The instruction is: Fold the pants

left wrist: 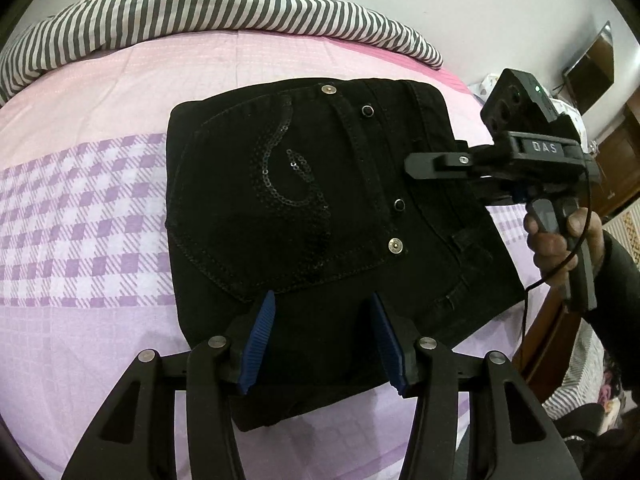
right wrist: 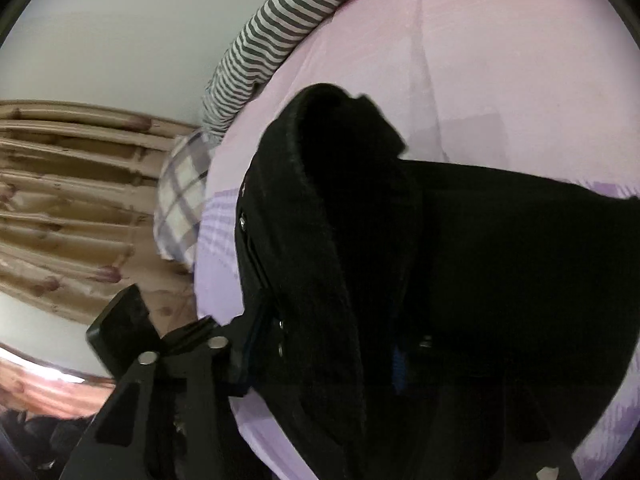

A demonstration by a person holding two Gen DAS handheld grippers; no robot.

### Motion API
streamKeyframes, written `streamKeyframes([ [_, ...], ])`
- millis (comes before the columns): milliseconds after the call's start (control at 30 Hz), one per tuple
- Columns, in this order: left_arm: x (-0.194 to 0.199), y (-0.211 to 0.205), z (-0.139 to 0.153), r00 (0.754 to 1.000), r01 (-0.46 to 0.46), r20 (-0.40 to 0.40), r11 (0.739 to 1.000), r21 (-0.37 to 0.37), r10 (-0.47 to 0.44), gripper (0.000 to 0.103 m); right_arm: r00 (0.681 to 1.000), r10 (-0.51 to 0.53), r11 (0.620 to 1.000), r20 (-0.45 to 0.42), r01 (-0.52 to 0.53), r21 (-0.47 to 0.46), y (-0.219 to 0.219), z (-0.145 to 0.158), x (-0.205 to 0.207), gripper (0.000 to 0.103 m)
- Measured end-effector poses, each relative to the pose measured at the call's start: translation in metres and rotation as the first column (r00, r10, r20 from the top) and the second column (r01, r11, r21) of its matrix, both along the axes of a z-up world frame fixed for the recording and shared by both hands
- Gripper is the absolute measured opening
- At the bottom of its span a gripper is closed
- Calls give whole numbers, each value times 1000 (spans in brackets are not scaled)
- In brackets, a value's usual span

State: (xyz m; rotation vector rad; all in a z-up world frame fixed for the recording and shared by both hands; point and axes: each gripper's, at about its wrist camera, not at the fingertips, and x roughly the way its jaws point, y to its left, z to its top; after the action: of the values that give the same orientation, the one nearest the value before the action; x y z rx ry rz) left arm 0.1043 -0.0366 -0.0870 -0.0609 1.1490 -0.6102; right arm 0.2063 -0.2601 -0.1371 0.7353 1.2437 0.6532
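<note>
The black pants [left wrist: 304, 208] lie folded into a compact stack on the pink and purple bed sheet [left wrist: 80, 240], a sequined back pocket and metal rivets facing up. My left gripper [left wrist: 323, 340] is open, its blue pads [left wrist: 260, 340] hovering over the stack's near edge. My right gripper [left wrist: 424, 164] reaches in from the right at the stack's waistband edge. In the right wrist view the black fabric [right wrist: 360, 240] fills the space between my right gripper's fingers [right wrist: 328, 352] and hides the right finger; the jaws look shut on the edge.
A grey and white striped blanket [left wrist: 200, 12] lies rolled along the far edge of the bed. A plaid pillow [right wrist: 180, 200] and patterned curtains [right wrist: 72, 208] stand beyond the bed. A wooden bed frame edge [left wrist: 548, 340] runs at the right.
</note>
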Motion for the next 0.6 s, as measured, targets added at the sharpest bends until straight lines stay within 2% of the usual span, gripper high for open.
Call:
streamKeyframes([
  [33, 1, 1, 0, 1000, 3, -1, 1000, -2, -3, 51, 1000, -29, 1000, -5, 29, 5, -1, 3, -4, 22],
  [167, 5, 8, 10, 1000, -13, -13, 999, -31, 12, 51, 996, -63, 996, 58, 66, -56, 8, 33, -22, 18],
  [367, 6, 30, 53, 994, -53, 85, 990, -128, 64, 51, 981, -110, 992, 159, 118, -43, 6, 87, -46, 13],
  [467, 8, 24, 61, 993, -32, 109, 992, -126, 46, 51, 974, -143, 985, 173, 157, -67, -9, 91, -54, 13],
  [600, 13, -3, 55, 996, 27, 93, 994, -103, -18, 51, 963, -237, 966, 127, 247, -71, -42, 71, -65, 13],
])
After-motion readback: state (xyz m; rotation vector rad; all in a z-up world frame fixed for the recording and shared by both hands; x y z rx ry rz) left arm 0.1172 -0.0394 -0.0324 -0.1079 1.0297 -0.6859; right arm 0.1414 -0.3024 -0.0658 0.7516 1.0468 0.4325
